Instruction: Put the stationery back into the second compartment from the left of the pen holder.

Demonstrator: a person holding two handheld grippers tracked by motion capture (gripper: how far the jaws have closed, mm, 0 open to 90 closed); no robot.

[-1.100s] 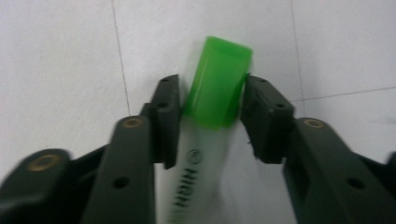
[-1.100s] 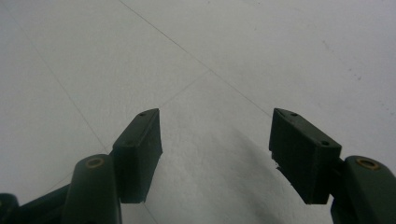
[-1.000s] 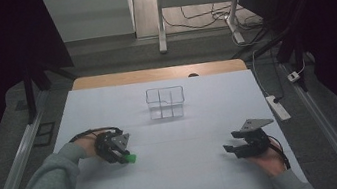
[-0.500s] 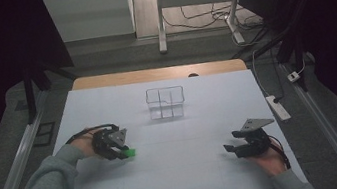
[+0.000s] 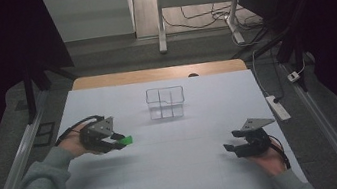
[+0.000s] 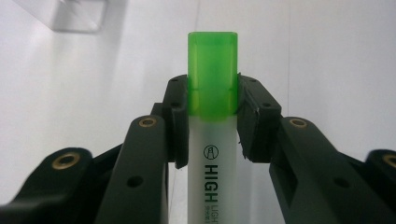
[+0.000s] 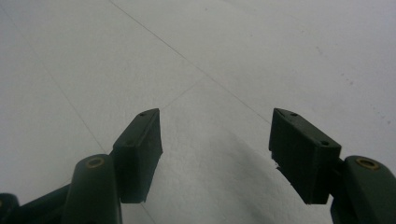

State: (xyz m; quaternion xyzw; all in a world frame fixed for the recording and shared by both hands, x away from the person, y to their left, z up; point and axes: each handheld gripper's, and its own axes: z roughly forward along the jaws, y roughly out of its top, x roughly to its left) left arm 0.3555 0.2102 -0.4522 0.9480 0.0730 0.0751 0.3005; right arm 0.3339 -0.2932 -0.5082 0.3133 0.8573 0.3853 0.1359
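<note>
**Desk:** Give me a count. What have you got on the table?

**Operator:** I count one highlighter (image 6: 212, 135), white barrel with a green cap. My left gripper (image 5: 115, 142) is clamped on it, both pads pressing just where the cap meets the barrel. From the high view it hangs above the white table (image 5: 188, 172), left of centre, green cap pointing toward the middle.

**Desk:** Anything else?

**Operator:** One clear plastic organiser (image 5: 166, 103) with compartments, standing toward the far side, well apart from the highlighter. I can't tell if there's anything in it.

**Desk:** And your other hand?

**Operator:** My right gripper (image 5: 231, 149) sits low at the near right of the table. I see its two jaws standing wide apart over bare table.
</note>
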